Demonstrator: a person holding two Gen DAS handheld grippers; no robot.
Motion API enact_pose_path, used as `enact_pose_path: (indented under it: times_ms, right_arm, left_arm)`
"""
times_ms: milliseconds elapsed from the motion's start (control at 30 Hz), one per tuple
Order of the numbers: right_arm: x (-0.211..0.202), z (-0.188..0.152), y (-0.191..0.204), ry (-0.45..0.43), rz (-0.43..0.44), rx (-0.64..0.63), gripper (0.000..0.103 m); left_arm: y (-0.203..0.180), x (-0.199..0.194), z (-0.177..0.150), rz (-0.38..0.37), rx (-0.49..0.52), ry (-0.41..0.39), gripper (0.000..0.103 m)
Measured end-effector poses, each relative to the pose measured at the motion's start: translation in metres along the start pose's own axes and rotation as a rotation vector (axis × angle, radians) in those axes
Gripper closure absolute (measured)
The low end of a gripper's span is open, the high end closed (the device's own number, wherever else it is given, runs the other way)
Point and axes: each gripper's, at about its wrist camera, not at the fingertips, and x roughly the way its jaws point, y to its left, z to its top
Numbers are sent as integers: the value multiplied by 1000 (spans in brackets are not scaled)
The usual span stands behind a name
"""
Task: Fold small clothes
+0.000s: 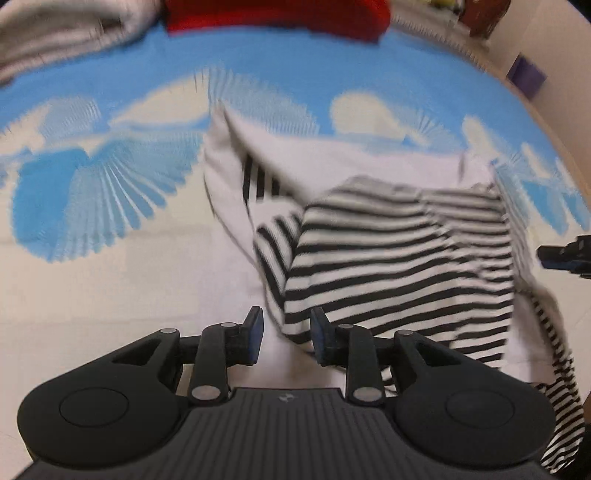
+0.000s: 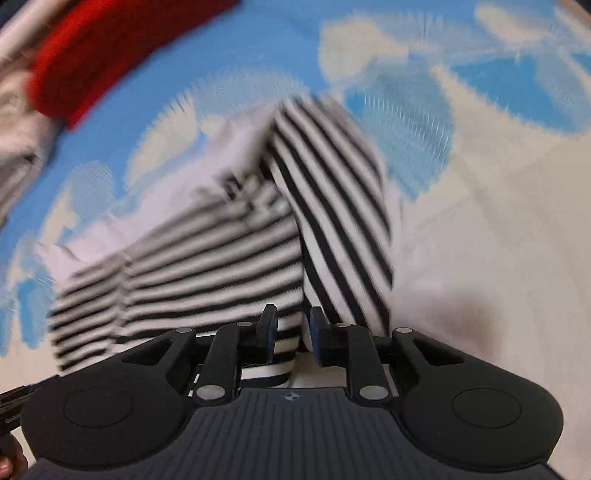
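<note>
Left gripper [image 1: 286, 334]: fingers part open, gap clear between the pads, nothing clamped. The right pad sits at the near edge of the striped shirt [image 1: 399, 258]; whether it touches the cloth, cannot tell. Left pad is over bare sheet.

Right gripper [image 2: 290, 330]: fingers narrowly apart. A striped hem runs under and between them in the right wrist view, but the pads are not visibly pressing on it, so it reads as released. Frame is motion-blurred, so contact is not certain.

Striped shirt [image 2: 221, 258]: black-and-white, partly folded, lying on the bed sheet [image 1: 110, 277], which has a blue sky-and-cloud print. One flap is turned over, showing plain white fabric on the far side. A striped sleeve or panel angles up and away in the right wrist view.

Around: red garment [image 1: 277, 14] at the far edge of the sheet, well apart from the shirt. Grey-white cloth [image 1: 55, 33] just beside it, far left. The right gripper's tip shows at the right edge of the left wrist view, just beside the shirt. Nothing lies between either gripper and the shirt.
</note>
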Motion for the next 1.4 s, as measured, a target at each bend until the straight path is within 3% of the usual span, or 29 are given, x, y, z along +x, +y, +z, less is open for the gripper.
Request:
enact_pose_path:
  times_ms: [133, 233, 367, 467, 567, 633, 700, 800, 1000, 1033, 1100, 1167, 1200, 1300, 1400]
  right_arm:
    - [-80, -23, -3, -200, 35, 10, 82]
    - [-121, -48, -17, -223, 86, 24, 81]
    - [-167, -103, -42, -270, 86, -23, 66]
    - [-171, -147, -67, -247, 56, -4, 60]
    - [-160, -187, -93, -207, 13, 21, 60]
    - [-143, -204, -105, -142, -35, 60, 60]
    - [-132, -212, -119, -93, -9, 165, 58]
    - [-118, -212, -126, -63, -3, 209, 58]
    - [-98, -217, -120, -10, -24, 180, 59]
    - [-97, -219, -118, -16, -38, 169, 59]
    - [-98, -220, -118, -24, -65, 160, 59]
    - [-99, -222, -120, -32, -81, 171, 59]
    - [-100, -222, -121, -37, -89, 176, 59]
    - [-104, -220, -121, -58, -106, 174, 59]
    - [-109, -221, -117, -78, -123, 134, 59]
  left_arm:
    - [-11, -62, -24, -27, -31, -105, 68]
    - [-23, -98, -46, -11, -21, -134, 61]
    - [-30, -129, -102, 0, -45, -144, 32]
    - [-26, -124, -153, 7, -120, -97, 18]
    - [-18, -106, -195, 21, -212, -61, 18]
    - [-10, -88, -214, 40, -307, 8, 20]
    - [-6, -80, -219, 2, -372, 18, 20]
    - [-10, -70, -219, -16, -343, 40, 20]
    - [8, -67, -234, 101, -407, 92, 24]
    - [9, -68, -235, 98, -410, 90, 29]
    - [9, -71, -236, 71, -394, 87, 49]
    - [4, -71, -237, 34, -370, 85, 82]
    - [1, -73, -238, 25, -357, 74, 85]
    - [-7, -78, -237, 50, -337, 44, 86]
    - [-5, -79, -239, 64, -398, 33, 71]
